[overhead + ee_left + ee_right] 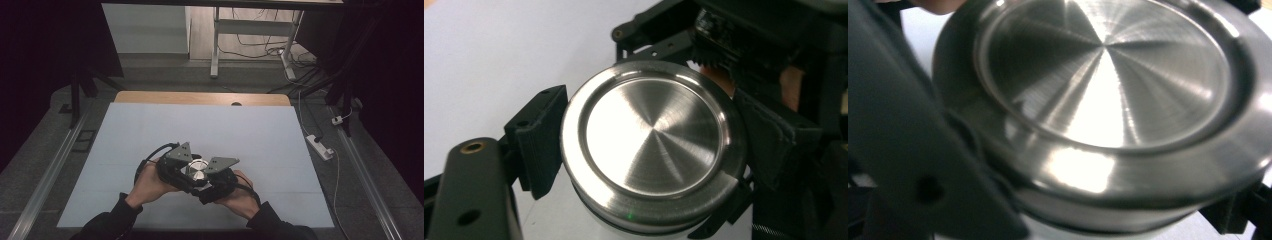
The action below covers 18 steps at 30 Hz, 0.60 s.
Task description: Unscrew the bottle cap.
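Both grippers meet at the near middle of the white table mat [150,130]. Left gripper [644,145] grips the round steel lid [651,142] between its pads, jaws pressed against the rim. Right gripper [215,175] clamps the same container just beneath the lid, its white body barely visible. Hands touch each other below.

Looks like a lab or recording studio: dark curtains [45,40] on both sides, a white-covered table [150,130] on grey carpet [165,70], loose cables [260,47] under a desk frame [216,45], a power strip [320,146].
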Available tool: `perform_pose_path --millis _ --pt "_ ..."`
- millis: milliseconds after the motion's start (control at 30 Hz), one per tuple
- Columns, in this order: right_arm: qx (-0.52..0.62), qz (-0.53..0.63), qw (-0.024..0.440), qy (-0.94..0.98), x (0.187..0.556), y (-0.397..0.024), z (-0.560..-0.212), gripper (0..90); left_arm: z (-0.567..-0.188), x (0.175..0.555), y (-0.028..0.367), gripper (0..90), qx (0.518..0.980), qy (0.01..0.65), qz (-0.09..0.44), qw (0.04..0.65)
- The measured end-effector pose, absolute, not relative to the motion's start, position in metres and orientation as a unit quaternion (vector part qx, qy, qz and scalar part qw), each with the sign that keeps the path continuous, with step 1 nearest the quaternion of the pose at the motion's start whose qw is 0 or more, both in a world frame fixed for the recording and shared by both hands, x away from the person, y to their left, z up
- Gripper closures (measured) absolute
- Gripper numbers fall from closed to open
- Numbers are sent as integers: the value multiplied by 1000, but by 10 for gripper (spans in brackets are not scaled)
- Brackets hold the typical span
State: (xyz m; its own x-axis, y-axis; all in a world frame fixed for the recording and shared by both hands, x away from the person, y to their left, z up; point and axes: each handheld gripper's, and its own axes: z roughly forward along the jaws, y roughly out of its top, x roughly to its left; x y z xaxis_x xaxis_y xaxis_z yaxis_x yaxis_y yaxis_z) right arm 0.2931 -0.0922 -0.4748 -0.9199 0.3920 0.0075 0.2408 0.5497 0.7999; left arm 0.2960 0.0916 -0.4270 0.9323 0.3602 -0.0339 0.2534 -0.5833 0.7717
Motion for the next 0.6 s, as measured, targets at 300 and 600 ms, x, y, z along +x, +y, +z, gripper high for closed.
perform_pose_path --millis 300,600 --pt "188 445 85 871 294 -94 -473 146 -425 294 90 201 882 181 72 428" --pt "204 439 101 869 295 -94 -473 146 -425 291 83 201 874 225 93 420"
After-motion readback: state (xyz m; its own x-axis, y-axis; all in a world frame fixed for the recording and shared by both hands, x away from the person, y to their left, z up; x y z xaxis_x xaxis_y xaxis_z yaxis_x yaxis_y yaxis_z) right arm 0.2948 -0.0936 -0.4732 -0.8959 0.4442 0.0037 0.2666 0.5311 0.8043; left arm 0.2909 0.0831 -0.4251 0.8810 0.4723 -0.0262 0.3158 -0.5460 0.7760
